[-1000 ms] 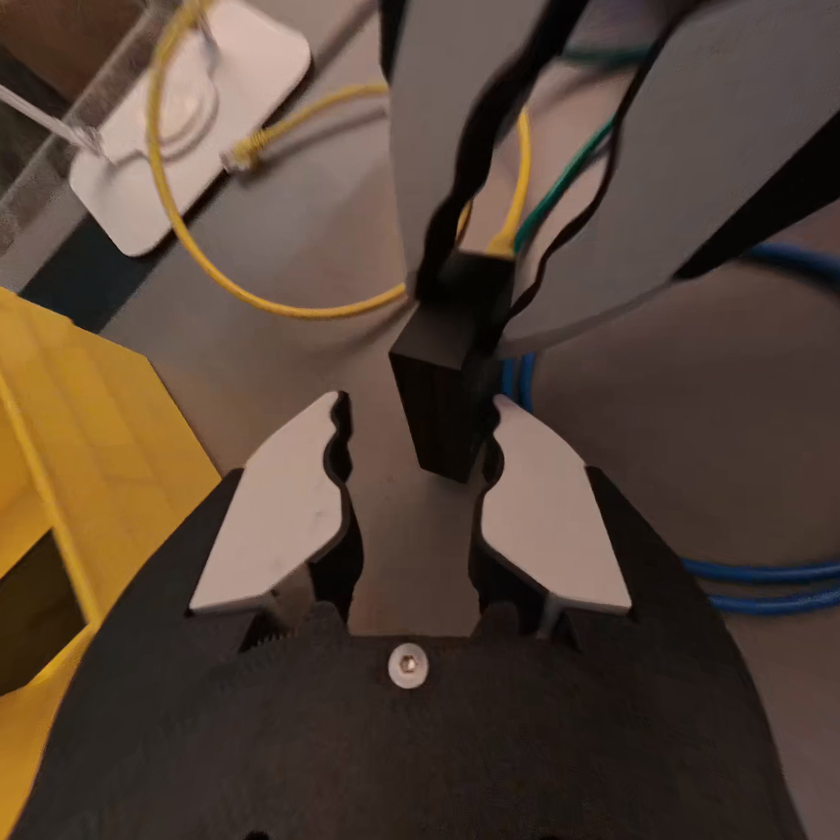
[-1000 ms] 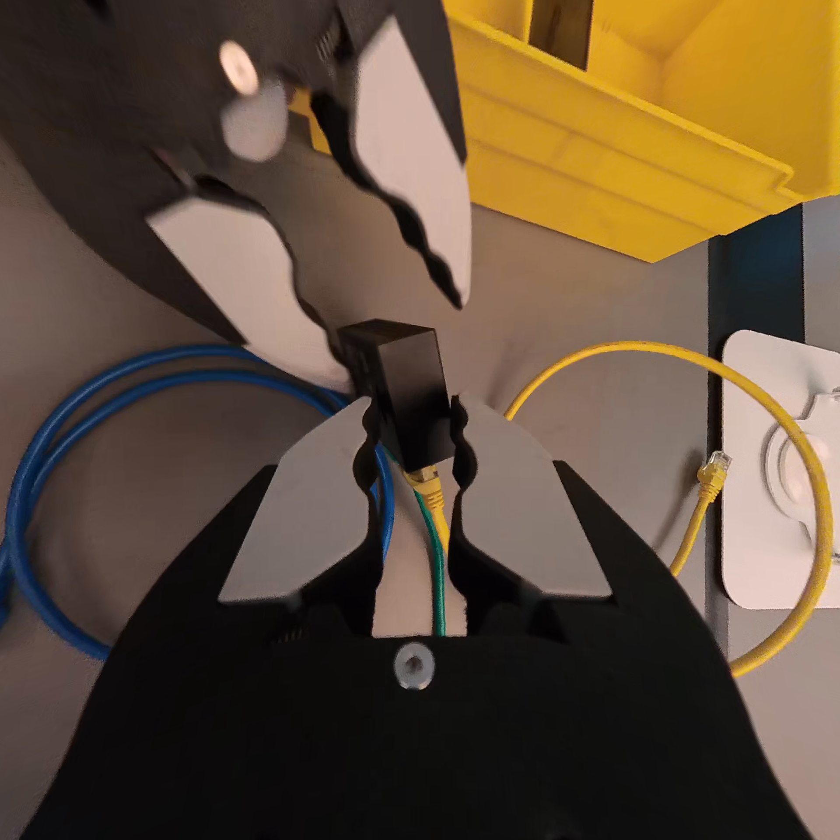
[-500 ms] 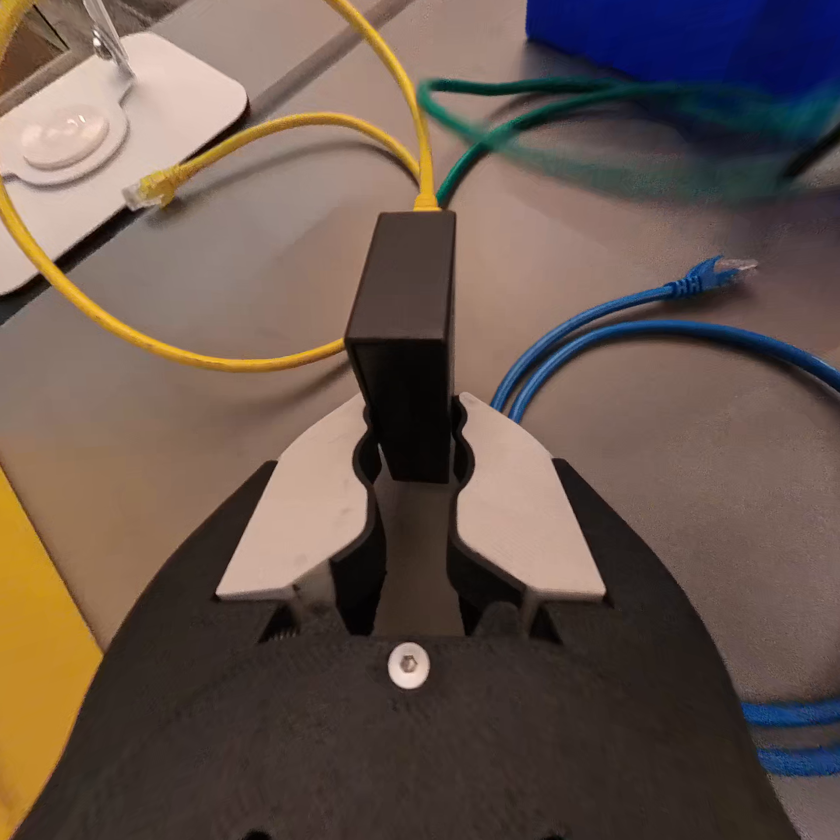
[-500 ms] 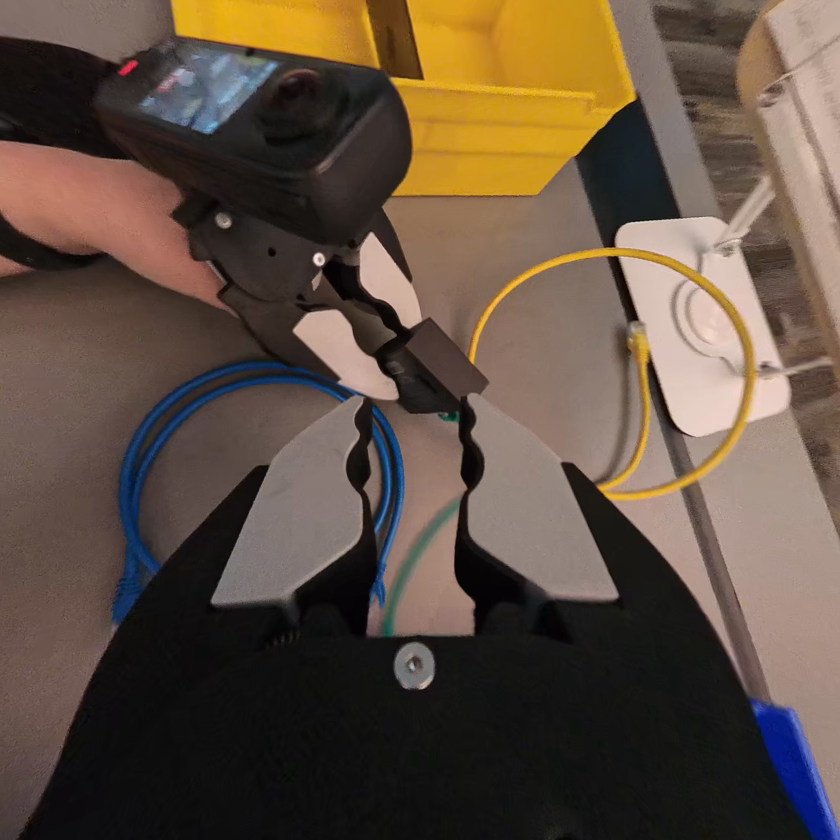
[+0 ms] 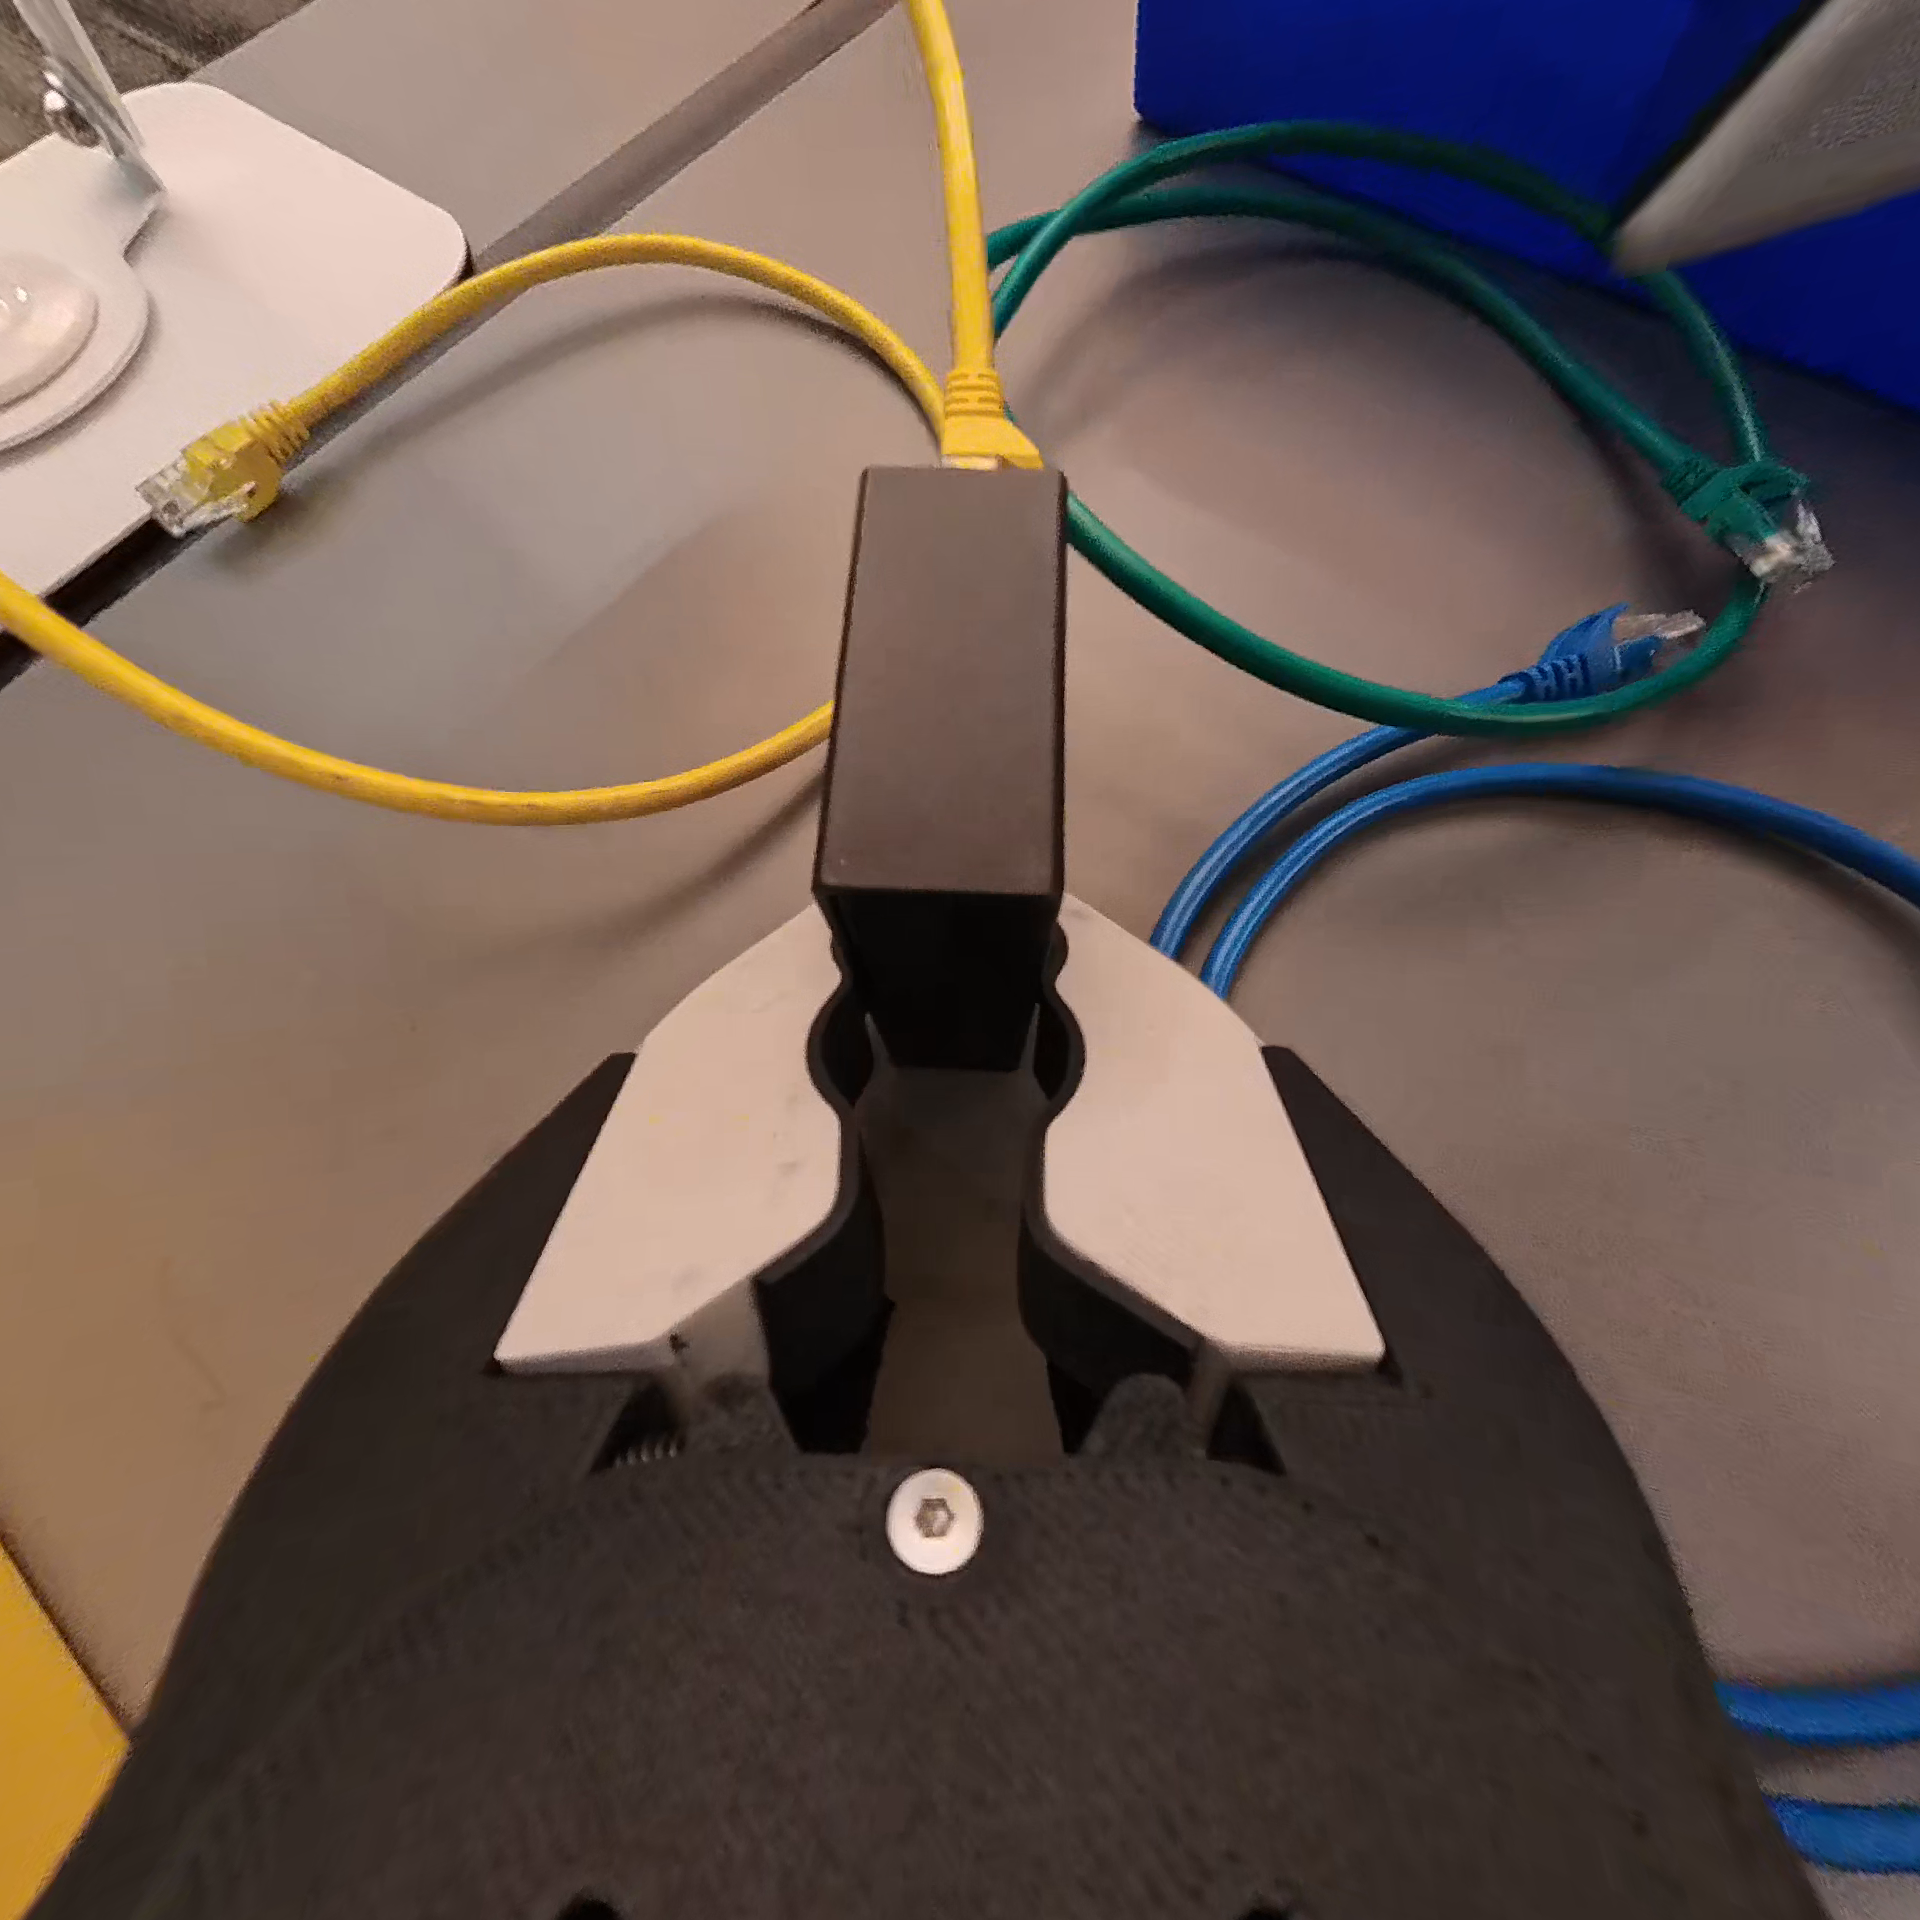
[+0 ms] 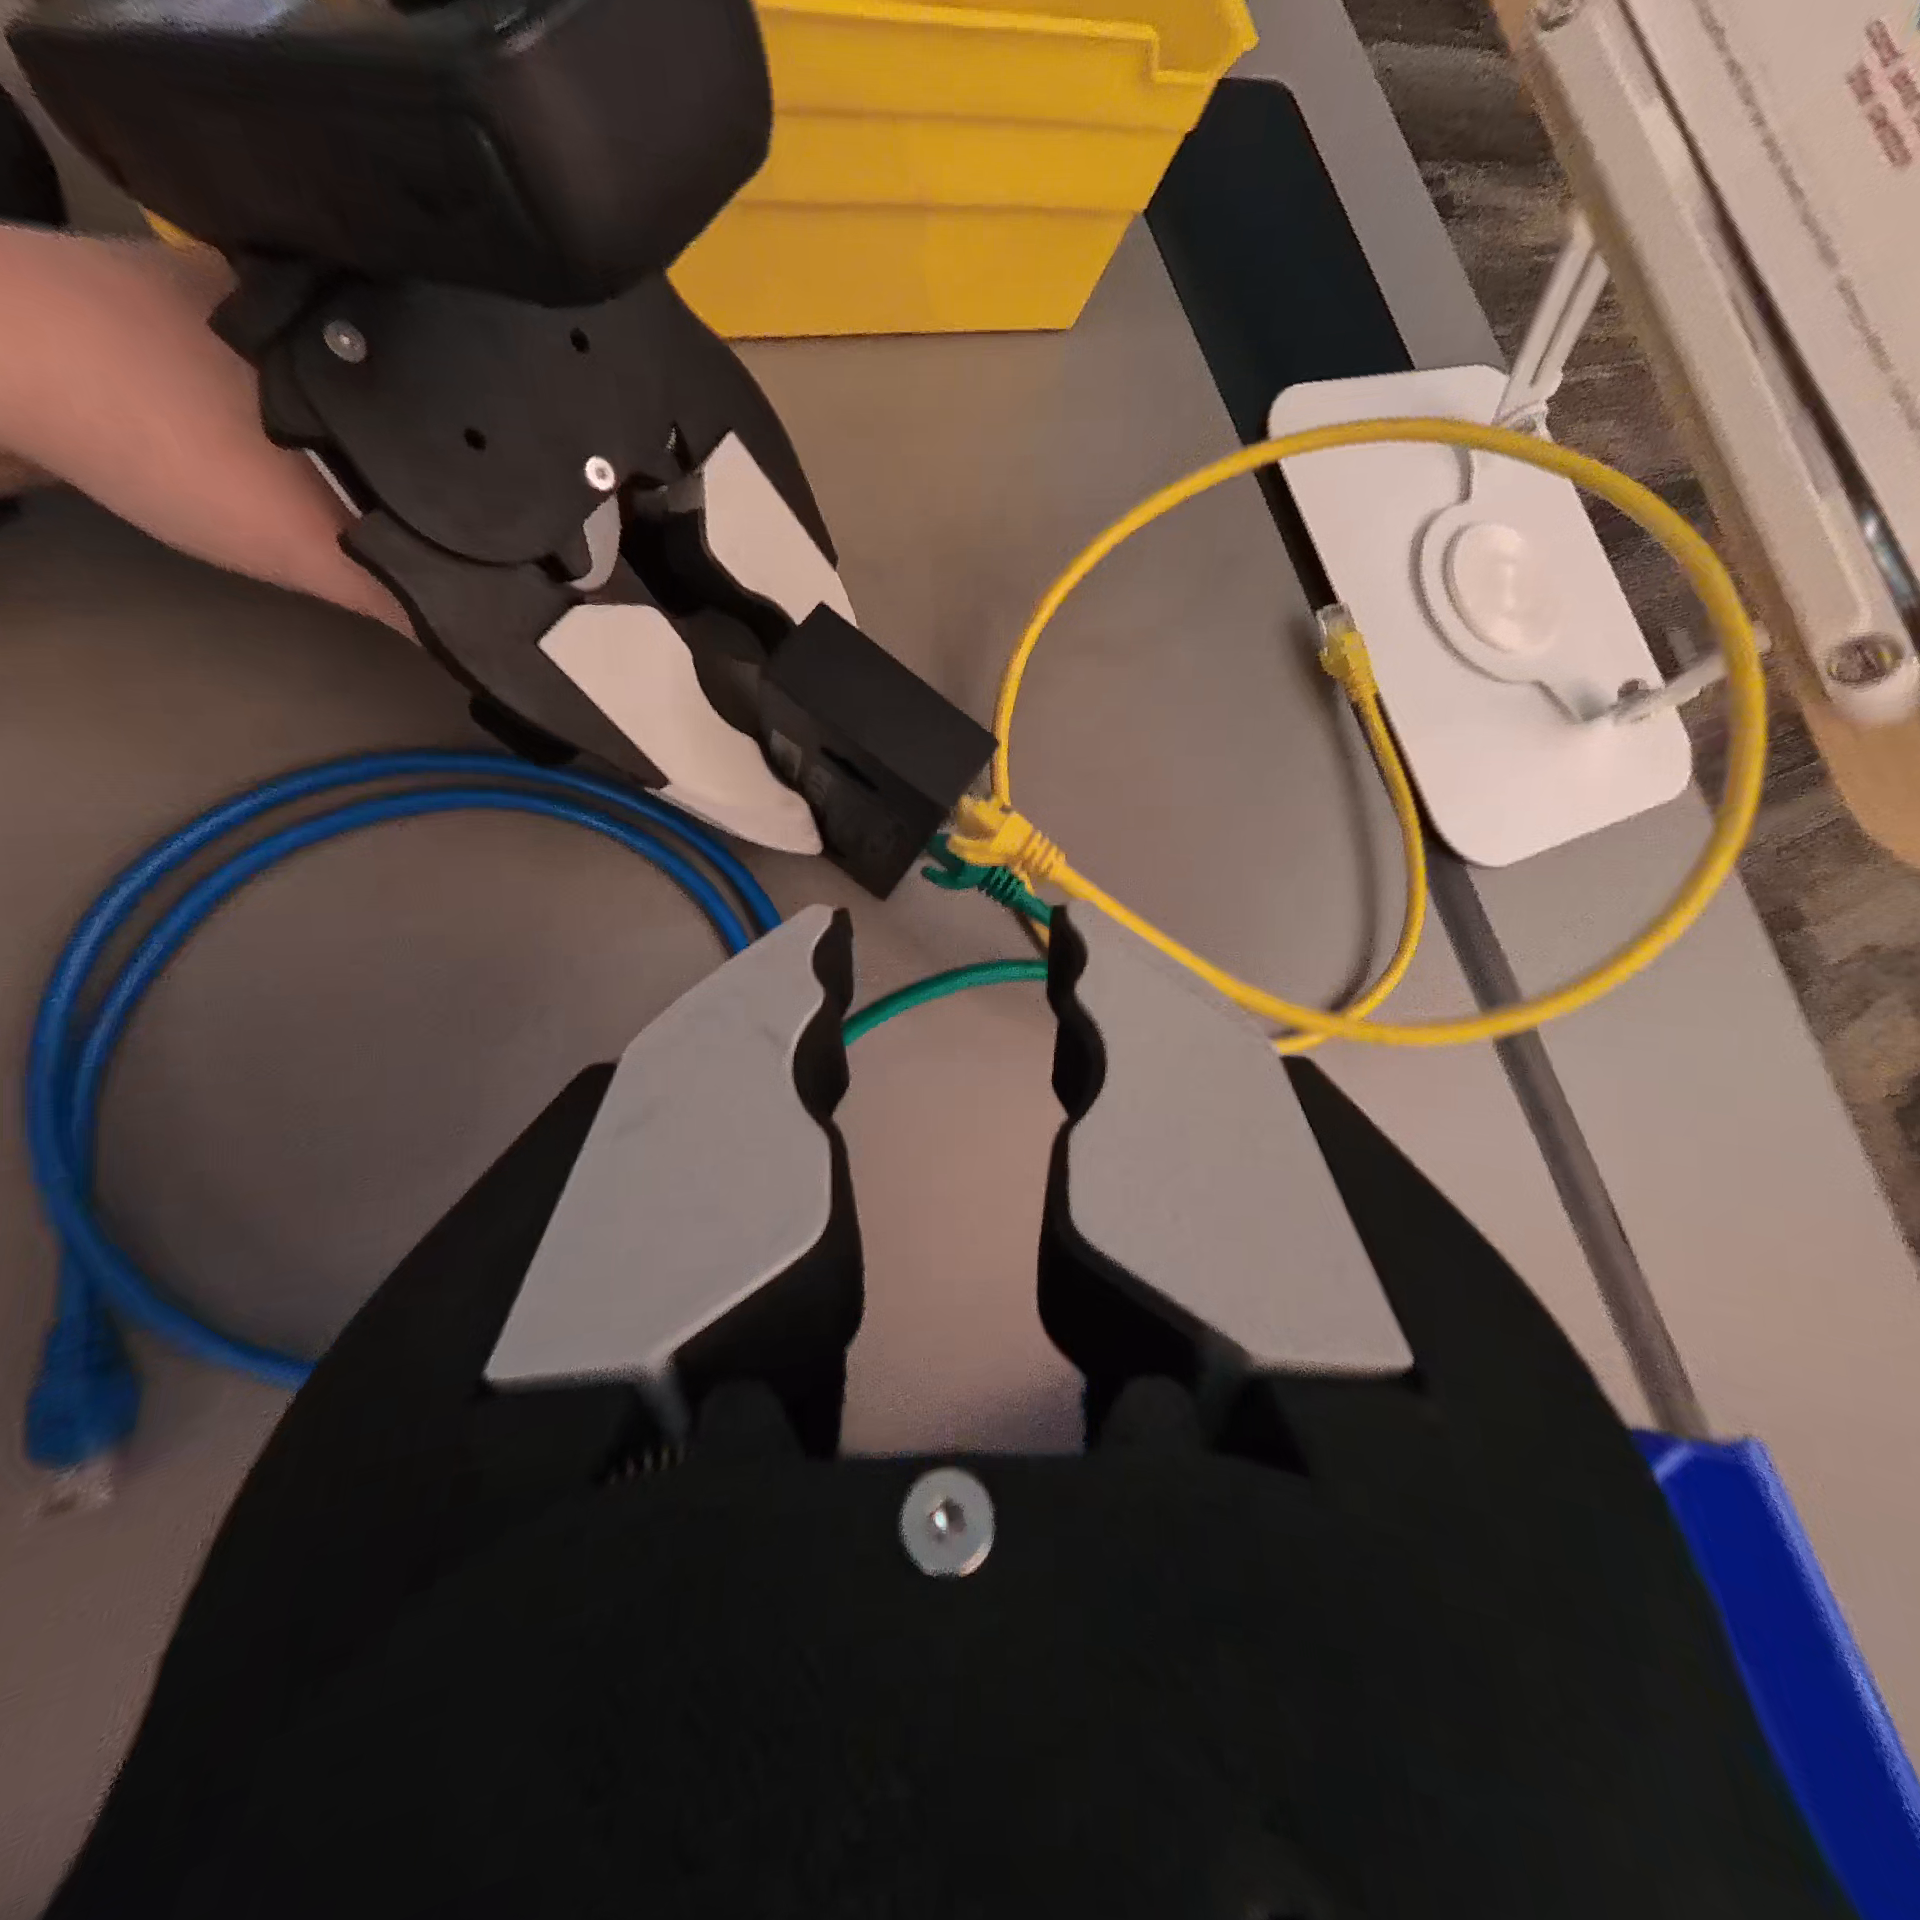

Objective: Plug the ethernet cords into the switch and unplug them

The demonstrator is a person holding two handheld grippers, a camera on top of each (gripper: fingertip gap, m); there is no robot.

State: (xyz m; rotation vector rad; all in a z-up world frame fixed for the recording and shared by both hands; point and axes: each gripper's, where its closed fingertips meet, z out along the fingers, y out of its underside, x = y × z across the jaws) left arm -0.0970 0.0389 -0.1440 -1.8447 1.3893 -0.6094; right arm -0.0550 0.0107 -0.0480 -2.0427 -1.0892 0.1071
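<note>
So the handoff is done. A second ago the right gripper had the little black switch pinched and the left one was wide open coming in at it; now it's flipped.

Going left to right from the left gripper point(image 5: 940, 997): off to its far left there's a white stand base point(image 5: 260, 249) with the loose end of the yellow cord point(image 5: 213, 478) lying beside it. Dead ahead, the switch point(image 5: 951, 686) sticks straight out from between its fingers, which are pressed in on the switch's near end. The yellow plug point(image 5: 977, 416) sits in the far end, and from the right wrist view a green plug point(image 6: 977, 878) is in there right beside it. Further right, the green cord point(image 5: 1299, 665) loops round to its free end point(image 5: 1766, 530), and the blue cord point(image 5: 1538, 779) lies loose on the table, its plug point(image 5: 1600, 649) not in anything.

The right gripper point(image 6: 945, 935) has backed off, fingers spread with nothing between them, the switch just ahead and a bit left of its tips.

My read: left hand's now the holder, so the right is free to grab a plug, probably to start pulling one out or fetch the blue one.
</note>
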